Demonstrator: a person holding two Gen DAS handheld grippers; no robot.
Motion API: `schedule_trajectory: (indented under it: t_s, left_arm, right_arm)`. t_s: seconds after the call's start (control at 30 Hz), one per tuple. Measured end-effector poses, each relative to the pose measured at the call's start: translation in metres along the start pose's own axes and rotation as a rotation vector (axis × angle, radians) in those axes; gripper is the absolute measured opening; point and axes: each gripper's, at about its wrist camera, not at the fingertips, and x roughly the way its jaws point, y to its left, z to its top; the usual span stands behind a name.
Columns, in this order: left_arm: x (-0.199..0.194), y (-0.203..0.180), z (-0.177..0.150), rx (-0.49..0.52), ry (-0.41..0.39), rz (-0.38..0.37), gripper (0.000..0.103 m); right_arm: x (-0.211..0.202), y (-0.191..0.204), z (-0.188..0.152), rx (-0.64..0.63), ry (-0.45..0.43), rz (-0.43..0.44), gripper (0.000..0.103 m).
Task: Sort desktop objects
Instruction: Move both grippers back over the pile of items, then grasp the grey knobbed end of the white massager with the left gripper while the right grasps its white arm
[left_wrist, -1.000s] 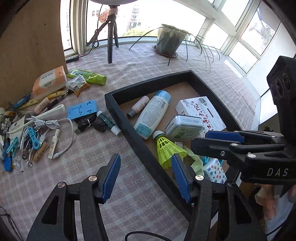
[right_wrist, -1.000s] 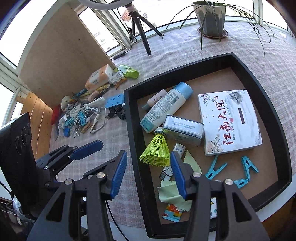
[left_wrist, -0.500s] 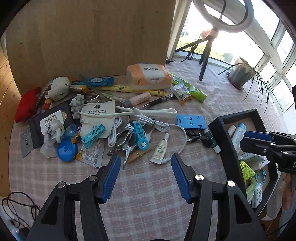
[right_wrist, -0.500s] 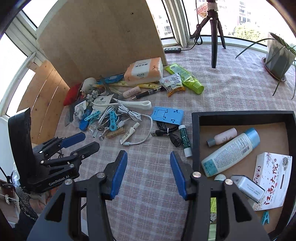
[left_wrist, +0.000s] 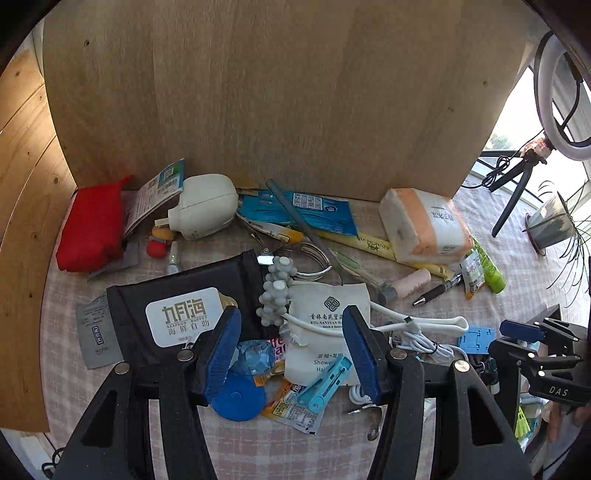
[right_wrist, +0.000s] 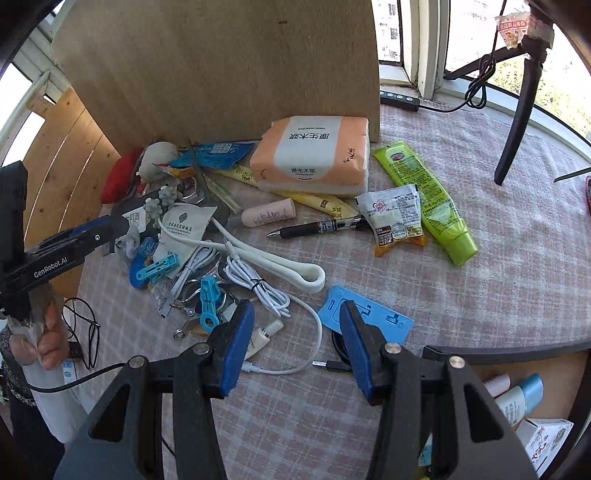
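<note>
Both grippers hung over the clutter on the checked tablecloth (right_wrist: 498, 266), pointing steeply down; the left gripper (left_wrist: 290, 354) had its blue-padded jaws spread with nothing pinched between them, above a white sachet (left_wrist: 328, 321), a crumpled blue wrapper (left_wrist: 255, 356) and a turquoise clothes peg (left_wrist: 325, 384); just left of these lay a black pouch (left_wrist: 177, 295) with a white label, and a round blue disc (left_wrist: 238, 398) sat at the near edge of the heap; a grey knobbly toy (left_wrist: 275, 295) rested against the pouch's right side. Farther off, against the upright wooden board (left_wrist: 277, 92), lay a red cloth bag (left_wrist: 92, 229), a white plug-shaped object (left_wrist: 205, 210) and a blue packet (left_wrist: 306, 212); to the right stood an orange-and-white tissue pack (left_wrist: 424, 225).

The right gripper (right_wrist: 295, 349) likewise had its jaws spread and empty; it hung over a white cable (right_wrist: 258, 284) and, by its right finger, a blue phone stand (right_wrist: 369, 314); a small white tube (right_wrist: 264, 336) lay just beside its left finger; beyond were a black pen (right_wrist: 314, 229), a pink cylinder (right_wrist: 269, 212), a coffee-creamer sachet (right_wrist: 395, 218) and a green tube (right_wrist: 432, 199); the black tray (right_wrist: 517, 349) showed at the near right, holding a blue-capped bottle (right_wrist: 524, 397) and a white box (right_wrist: 546, 439); a hand (right_wrist: 48, 339) held the left gripper's handle at far left.
</note>
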Motion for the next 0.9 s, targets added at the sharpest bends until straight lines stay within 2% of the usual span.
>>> schedule_trajectory:
  t_s: [0.27, 0.47, 0.5, 0.6, 0.7, 0.9]
  left_arm:
    - [0.046, 0.008, 0.018, 0.005, 0.068, 0.037, 0.055]
    - [0.066, 0.006, 0.019, 0.025, 0.083, 0.039, 0.052]
    - [0.067, 0.005, 0.019, 0.032, 0.073, 0.046, 0.048]
    - [0.071, 0.002, 0.019, 0.038, 0.084, 0.036, 0.026]
    - [0.073, 0.001, 0.017, 0.047, 0.068, 0.058, 0.024]
    - [0.069, 0.003, 0.001, 0.045, 0.063, 0.05, 0.025]
  right_arm:
    - [0.037, 0.007, 0.02, -0.136, 0.079, -0.067, 0.048]
    - [0.064, 0.019, 0.025, -0.21, 0.137, -0.056, 0.047]
    - [0.067, 0.022, 0.027, -0.224, 0.132, -0.063, 0.047]
    - [0.074, 0.026, 0.032, -0.245, 0.137, -0.076, 0.044]
    - [0.078, 0.028, 0.035, -0.255, 0.138, -0.083, 0.045]
    - [0.08, 0.028, 0.029, -0.251, 0.148, -0.069, 0.044]
